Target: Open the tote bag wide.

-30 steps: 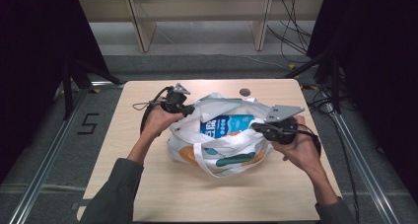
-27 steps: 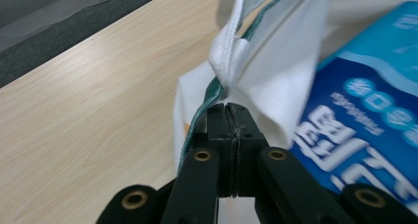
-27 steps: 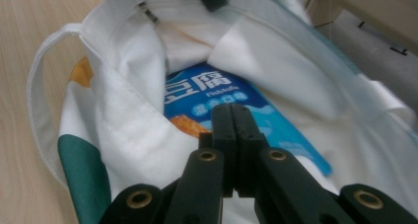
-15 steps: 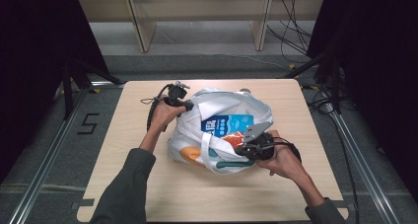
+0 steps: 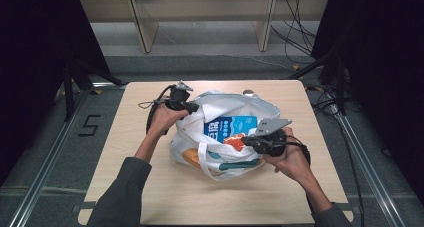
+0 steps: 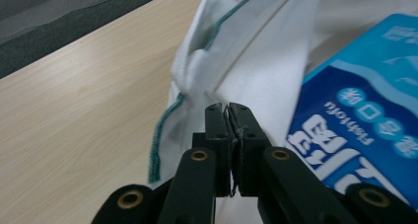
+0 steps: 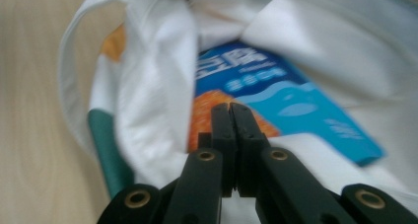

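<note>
Your white bag (image 5: 227, 132) sits in the middle of the wooden worktop (image 5: 125, 137), with a blue packet (image 5: 230, 127) poking out of its open top. Your left tool (image 5: 192, 107), up at the bag's upper left edge, is clenched on a thin fold of the bag's cloth. Your right tool (image 5: 245, 140), at the bag's right side just over the blue packet, has its jaws pressed together with nothing between them.
</note>
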The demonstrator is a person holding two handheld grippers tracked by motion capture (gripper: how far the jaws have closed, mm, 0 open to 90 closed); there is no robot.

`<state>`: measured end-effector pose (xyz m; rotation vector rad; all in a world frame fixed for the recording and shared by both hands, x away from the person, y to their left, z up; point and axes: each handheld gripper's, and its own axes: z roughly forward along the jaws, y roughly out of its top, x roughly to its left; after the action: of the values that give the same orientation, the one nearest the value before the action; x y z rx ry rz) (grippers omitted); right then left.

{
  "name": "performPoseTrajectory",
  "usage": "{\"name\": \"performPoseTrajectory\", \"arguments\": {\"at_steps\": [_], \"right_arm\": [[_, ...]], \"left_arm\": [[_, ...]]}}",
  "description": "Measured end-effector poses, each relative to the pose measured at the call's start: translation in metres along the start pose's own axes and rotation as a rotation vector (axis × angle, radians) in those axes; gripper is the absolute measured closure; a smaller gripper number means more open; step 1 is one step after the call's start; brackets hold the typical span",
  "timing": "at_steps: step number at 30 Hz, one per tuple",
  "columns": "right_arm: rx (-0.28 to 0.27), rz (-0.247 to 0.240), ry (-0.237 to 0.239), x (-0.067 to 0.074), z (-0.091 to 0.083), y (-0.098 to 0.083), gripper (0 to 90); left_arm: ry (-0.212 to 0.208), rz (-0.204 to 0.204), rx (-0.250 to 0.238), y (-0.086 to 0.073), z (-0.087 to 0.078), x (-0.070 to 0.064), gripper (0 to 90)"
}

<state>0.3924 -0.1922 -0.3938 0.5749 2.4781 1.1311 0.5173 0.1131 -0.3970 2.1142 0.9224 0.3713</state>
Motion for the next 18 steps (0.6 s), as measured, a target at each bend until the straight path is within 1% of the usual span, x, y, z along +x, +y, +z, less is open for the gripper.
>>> {"name": "performPoseTrajectory", "arguments": {"at_steps": [1,2,3,4,5,6,7,8,9,10,11,12,13,14,15,16,17,18], "right_arm": [[-0.028,0.007,-0.024,-0.003,-0.004,0.001,90.0],[-0.046,0.02,-0.036,-0.005,-0.008,0.001,90.0],[-0.057,0.019,-0.037,-0.006,-0.011,0.001,90.0],[-0.076,0.034,-0.041,-0.007,-0.013,0.001,90.0],[-0.091,0.035,-0.044,-0.008,-0.016,0.0,90.0],[-0.103,0.032,-0.047,-0.009,-0.018,0.0,90.0],[-0.118,0.037,-0.056,-0.01,-0.02,0.0,90.0],[-0.13,0.042,-0.064,-0.011,-0.022,-0.001,89.8],[-0.131,0.045,-0.06,-0.012,-0.024,-0.001,89.8],[-0.15,0.046,-0.076,-0.014,-0.026,-0.002,89.8],[-0.156,0.061,-0.087,-0.015,-0.028,-0.003,89.6],[-0.163,0.069,-0.082,-0.016,-0.03,-0.003,89.5],[-0.173,0.073,-0.082,-0.018,-0.032,-0.004,89.4],[-0.174,0.076,-0.085,-0.018,-0.033,-0.005,89.2],[-0.182,0.067,-0.096,-0.019,-0.034,-0.006,89.0],[-0.18,0.083,-0.101,-0.019,-0.036,-0.008,88.9],[-0.171,0.086,-0.107,-0.019,-0.038,-0.009,88.0],[-0.183,0.085,-0.116,-0.02,-0.037,-0.011,86.9]], "left_arm": [[-0.011,0.002,-0.012,0.0,-0.004,-0.002,86.3],[-0.02,-0.002,-0.023,-0.001,-0.007,-0.003,85.7],[-0.03,-0.006,-0.033,-0.003,-0.011,-0.004,85.3],[-0.04,-0.015,-0.052,-0.005,-0.015,-0.003,85.1],[-0.041,-0.028,-0.069,-0.007,-0.019,-0.003,85.2],[-0.058,-0.043,-0.084,-0.01,-0.023,-0.001,85.2],[-0.064,-0.056,-0.103,-0.013,-0.028,0.0,85.3],[-0.064,-0.065,-0.111,-0.015,-0.031,0.001,85.4],[-0.062,-0.065,-0.122,-0.019,-0.036,0.002,85.4],[-0.071,-0.08,-0.134,-0.023,-0.04,0.003,85.3],[-0.062,-0.083,-0.149,-0.027,-0.044,0.005,85.1],[-0.073,-0.099,-0.154,-0.031,-0.049,0.007,85.1],[-0.081,-0.123,-0.172,-0.035,-0.053,0.007,85.1],[-0.09,-0.124,-0.182,-0.039,-0.057,0.007,85.0],[-0.089,-0.119,-0.185,-0.043,-0.062,0.005,84.9],[-0.083,-0.106,-0.189,-0.047,-0.066,0.004,84.3],[-0.069,-0.081,-0.181,-0.051,-0.071,0.002,83.3],[-0.069,-0.076,-0.185,-0.056,-0.075,0.001,83.0]]}}
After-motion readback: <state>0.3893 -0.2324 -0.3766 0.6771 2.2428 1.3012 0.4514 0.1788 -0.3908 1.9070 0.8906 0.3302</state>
